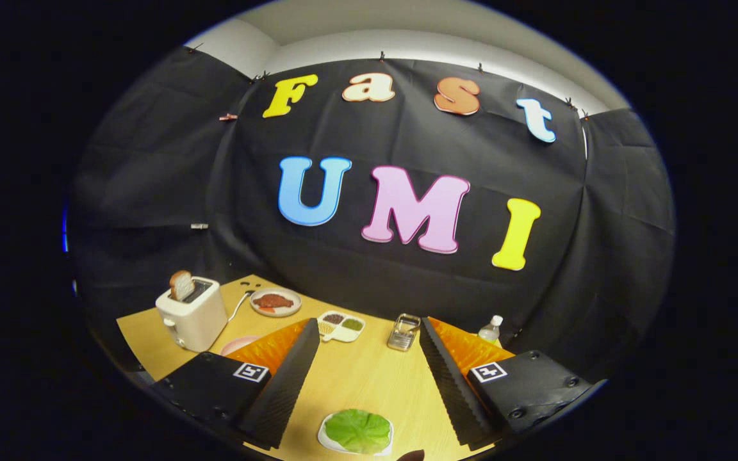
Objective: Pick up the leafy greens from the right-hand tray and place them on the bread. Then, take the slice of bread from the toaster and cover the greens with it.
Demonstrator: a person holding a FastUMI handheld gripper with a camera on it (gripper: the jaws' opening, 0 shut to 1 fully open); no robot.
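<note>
Table [356, 378]: pale wood-look top, smooth, matt. Toaster [193, 315] at its far corner: glossy plastic; beside it, the bread slice [180, 284] looks porous. Gripper [362, 358] fingers spread: inner faces ridged, matt.

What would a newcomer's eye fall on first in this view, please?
Most striking is the green lettuce on a white tray, lying on the table between the open fingers of the tool, near their bases. Next comes the white toaster beyond the left finger, with a bread slice standing up out of its slot.
</note>
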